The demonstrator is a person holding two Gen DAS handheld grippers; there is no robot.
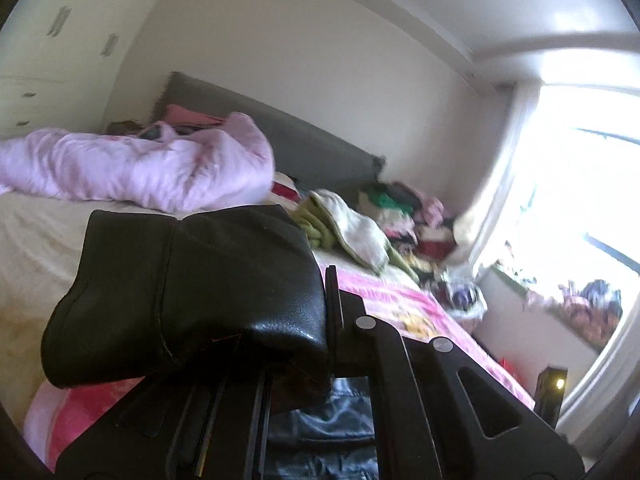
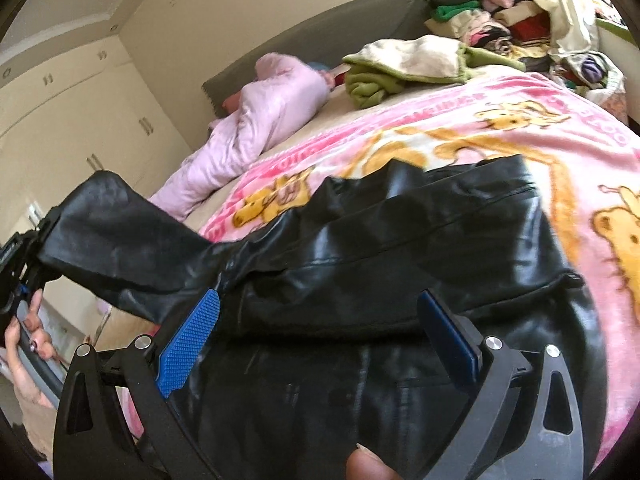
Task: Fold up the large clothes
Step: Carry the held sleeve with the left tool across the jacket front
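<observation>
One black jacket (image 2: 400, 264) lies on the pink blanket (image 2: 500, 128); its one sleeve (image 2: 120, 240) is lifted off to the side, clenched in the left gripper (image 1: 320, 320); right gripper (image 2: 320, 316) hangs w/ jaws apart over jacket, gripping nothing; one purple duvet (image 2: 260, 120) and one pile of clothes (image 2: 492, 24) behind.

Black leather jacket (image 2: 400, 248) spread on the bed (one sleeve (image 1: 192, 292) lifted).
</observation>
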